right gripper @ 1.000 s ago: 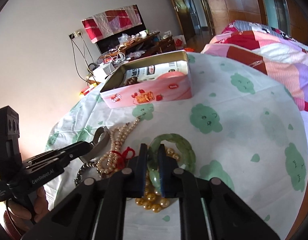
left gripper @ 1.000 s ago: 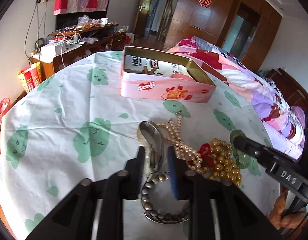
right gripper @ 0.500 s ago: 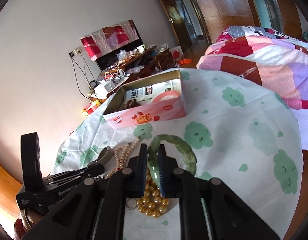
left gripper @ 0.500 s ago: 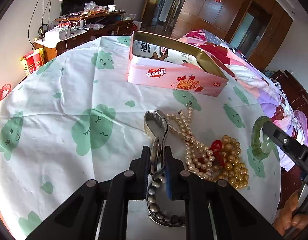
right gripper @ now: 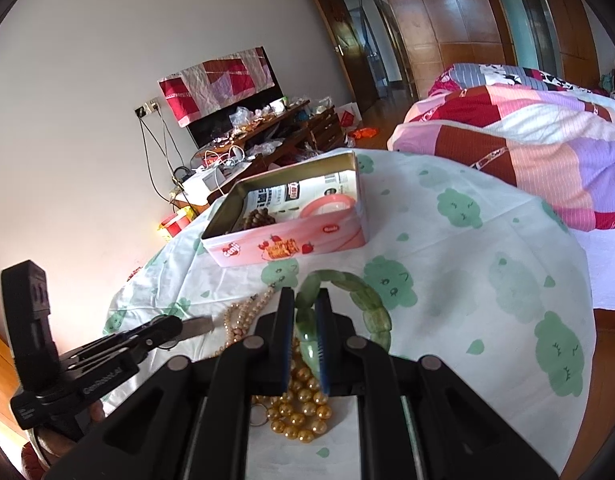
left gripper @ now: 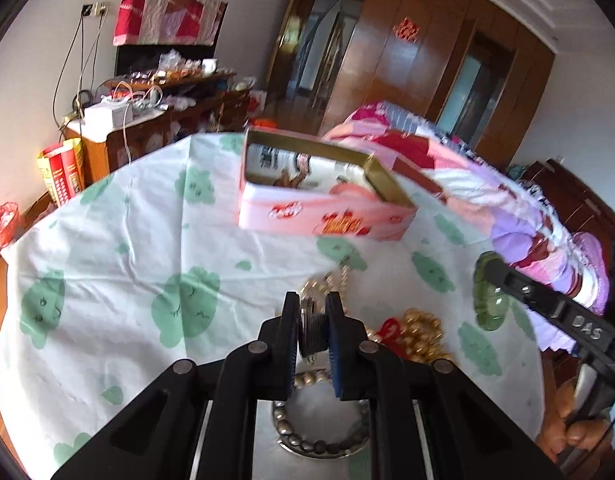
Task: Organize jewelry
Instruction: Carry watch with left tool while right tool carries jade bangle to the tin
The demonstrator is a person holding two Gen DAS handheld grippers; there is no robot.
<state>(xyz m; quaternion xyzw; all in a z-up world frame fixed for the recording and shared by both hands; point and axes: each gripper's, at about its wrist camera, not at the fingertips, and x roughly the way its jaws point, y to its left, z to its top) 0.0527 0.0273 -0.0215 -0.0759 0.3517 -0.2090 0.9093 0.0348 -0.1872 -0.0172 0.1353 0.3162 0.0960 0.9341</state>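
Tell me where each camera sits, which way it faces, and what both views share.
Left wrist view: on the left hand-held gripper, facing the pink tin; shut on a metal watch; right hand at the edge.
Right wrist view: on the right hand-held gripper, facing the same tin; shut on a green bangle; the left one enters at lower left.
Shared: tin, pearl necklace, gold beads, tablecloth.

Behind your table you see a white wall (right gripper: 87, 80) and a cluttered wooden cabinet (left gripper: 159, 128). A bed with a patchwork quilt (right gripper: 527, 152) stands before brown wooden wardrobes (left gripper: 427, 60).
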